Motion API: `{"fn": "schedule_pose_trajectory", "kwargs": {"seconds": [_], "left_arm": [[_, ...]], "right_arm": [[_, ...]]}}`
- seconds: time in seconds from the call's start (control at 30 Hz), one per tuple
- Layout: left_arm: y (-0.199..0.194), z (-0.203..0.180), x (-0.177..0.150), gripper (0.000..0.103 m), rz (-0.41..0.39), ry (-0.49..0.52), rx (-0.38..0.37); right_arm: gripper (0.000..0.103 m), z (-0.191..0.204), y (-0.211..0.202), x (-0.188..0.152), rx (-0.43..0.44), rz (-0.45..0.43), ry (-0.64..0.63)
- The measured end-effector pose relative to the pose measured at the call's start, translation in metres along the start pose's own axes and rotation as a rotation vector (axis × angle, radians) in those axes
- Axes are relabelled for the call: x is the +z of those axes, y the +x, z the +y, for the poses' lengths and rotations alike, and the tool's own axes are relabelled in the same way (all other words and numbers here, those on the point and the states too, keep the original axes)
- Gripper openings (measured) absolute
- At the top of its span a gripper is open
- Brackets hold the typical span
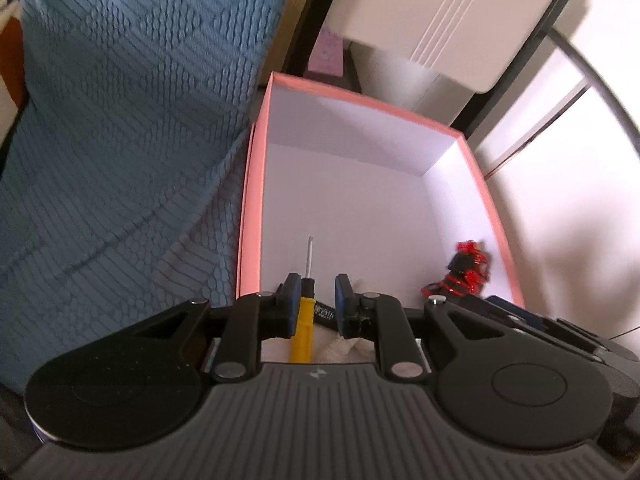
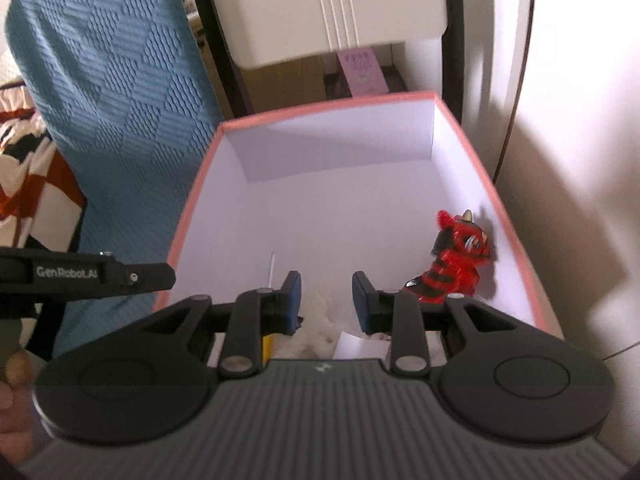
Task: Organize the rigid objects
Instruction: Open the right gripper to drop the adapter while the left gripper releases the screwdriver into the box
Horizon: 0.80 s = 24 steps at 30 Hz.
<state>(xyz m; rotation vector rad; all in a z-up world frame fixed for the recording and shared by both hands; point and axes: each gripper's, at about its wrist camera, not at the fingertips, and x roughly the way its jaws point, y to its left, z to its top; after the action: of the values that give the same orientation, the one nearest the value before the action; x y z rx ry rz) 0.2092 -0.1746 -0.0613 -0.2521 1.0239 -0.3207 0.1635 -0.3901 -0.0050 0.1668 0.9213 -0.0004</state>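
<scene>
Pink cardboard forms the rim of an open rectangular box with white inner walls and floor, and both claws hang over its near end. From the left wrist view, the left claw stands with its jaws narrowly apart. A small screwdriver with a yellow plastic handle, black collar and thin metal shaft lies between the blue pads; it sits close against the left pad and clear of the right one, and its tip points toward the far wall of the box. Whether the left pad actually touches it cannot be told.

A red and black striped toy figure with a small horn stands on the box floor against the right-hand wall, near the front corner. The right claw is spread wide and holds nothing; below it lie a scrap of white fluffy material and a white paper slip.

A blue textured woven cloth drapes just beside the left wall of the box. Beyond the far wall stand a white appliance-like casing and a small lilac card.
</scene>
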Motion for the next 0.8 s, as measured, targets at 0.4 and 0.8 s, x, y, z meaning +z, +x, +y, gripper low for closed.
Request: {"fn": "schedule_pose_trajectory", "kwargs": {"seconds": [0.4, 0.8], "left_arm": [[-0.081, -0.004, -0.014, 0.051, -0.089, 0.07, -0.063], [-0.153, 0.007, -0.043, 0.08, -0.159, 0.142, -0.116]], "right_arm": [[0.032, 0.031, -0.089, -0.011, -0.047, -0.142, -0.01], [0.032, 0.058, -0.144, -0.047, -0.115, -0.224, 0.022]]}}
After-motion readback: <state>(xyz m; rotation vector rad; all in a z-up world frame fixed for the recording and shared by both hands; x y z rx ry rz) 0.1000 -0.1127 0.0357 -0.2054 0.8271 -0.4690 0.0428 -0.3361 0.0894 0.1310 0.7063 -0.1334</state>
